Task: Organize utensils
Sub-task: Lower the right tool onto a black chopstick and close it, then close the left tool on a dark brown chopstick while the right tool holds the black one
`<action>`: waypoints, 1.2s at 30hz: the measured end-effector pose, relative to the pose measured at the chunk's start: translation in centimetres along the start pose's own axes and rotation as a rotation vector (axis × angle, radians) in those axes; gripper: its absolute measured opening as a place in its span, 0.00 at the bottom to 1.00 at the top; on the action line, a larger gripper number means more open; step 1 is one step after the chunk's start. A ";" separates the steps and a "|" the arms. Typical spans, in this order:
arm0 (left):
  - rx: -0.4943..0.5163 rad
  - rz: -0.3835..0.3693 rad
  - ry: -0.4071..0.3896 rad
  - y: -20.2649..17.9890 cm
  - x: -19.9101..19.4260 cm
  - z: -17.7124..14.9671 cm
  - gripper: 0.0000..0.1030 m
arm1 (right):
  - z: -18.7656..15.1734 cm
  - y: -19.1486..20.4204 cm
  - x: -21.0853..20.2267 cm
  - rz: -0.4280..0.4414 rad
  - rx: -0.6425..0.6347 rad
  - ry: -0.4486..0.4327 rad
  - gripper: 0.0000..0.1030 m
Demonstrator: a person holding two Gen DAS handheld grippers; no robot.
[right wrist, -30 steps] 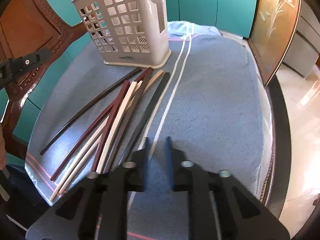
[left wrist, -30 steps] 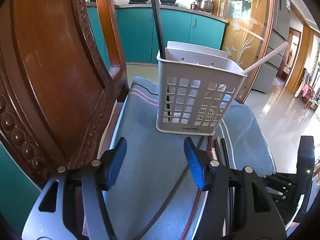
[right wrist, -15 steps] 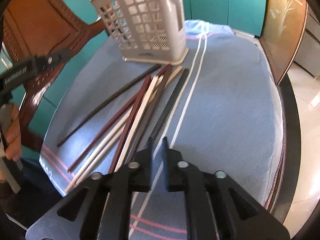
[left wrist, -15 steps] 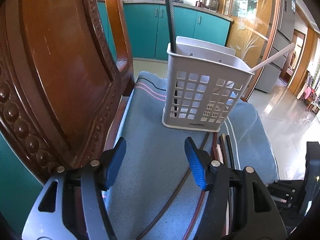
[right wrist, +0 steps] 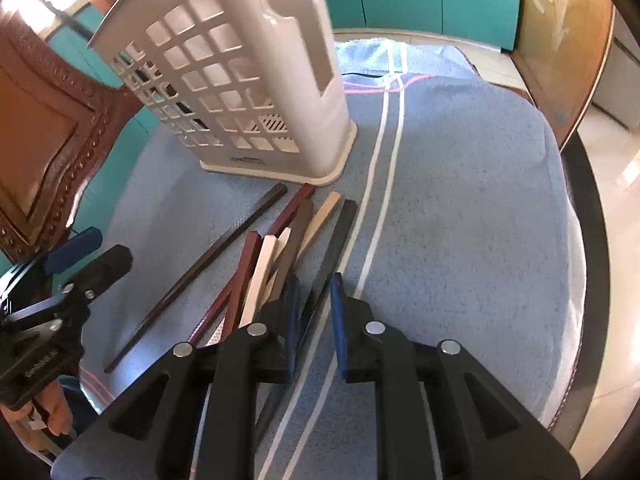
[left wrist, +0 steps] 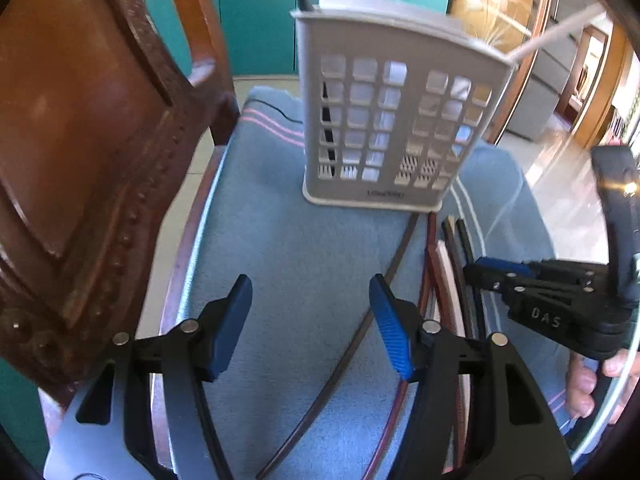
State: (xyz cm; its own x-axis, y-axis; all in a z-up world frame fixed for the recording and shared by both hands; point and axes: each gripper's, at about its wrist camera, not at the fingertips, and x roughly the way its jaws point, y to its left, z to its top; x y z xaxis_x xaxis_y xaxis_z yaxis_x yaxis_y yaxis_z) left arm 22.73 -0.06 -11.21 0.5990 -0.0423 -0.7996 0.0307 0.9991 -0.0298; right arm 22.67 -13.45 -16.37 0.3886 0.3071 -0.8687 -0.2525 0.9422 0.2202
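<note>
While two sticks already stand in the white holder (left wrist: 400,128) near the bench's (right wrist: 460,200) far edge, you have about eight chopsticks (right wrist: 276,256) left lying before it. Your right gripper (right wrist: 314,320) tilts down over the black chopstick (right wrist: 340,232), jaws opening narrowly around it. Your left gripper (left wrist: 310,320) hangs wide and empty beside the pile.
</note>
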 end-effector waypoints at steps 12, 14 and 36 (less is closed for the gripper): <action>-0.007 0.015 0.029 0.2 0.6 0.1 0.60 | -1.7 2.6 -0.5 -0.110 -0.232 0.024 0.10; -0.014 0.010 0.030 0.4 0.6 0.1 0.60 | -2.5 2.5 -0.9 -0.145 -0.284 0.019 0.08; 0.079 -0.039 0.130 -2.4 3.6 -1.0 0.68 | -3.8 0.7 -1.7 -0.115 -0.207 -0.011 0.21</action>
State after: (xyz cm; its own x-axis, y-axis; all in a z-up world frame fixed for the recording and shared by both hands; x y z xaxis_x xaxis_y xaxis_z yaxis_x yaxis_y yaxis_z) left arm 24.02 -2.56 -14.66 0.4873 -0.0747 -0.8700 0.1175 0.9929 -0.0195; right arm 18.45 -13.82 -16.45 0.4347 0.2016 -0.8777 -0.3816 0.9240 0.0233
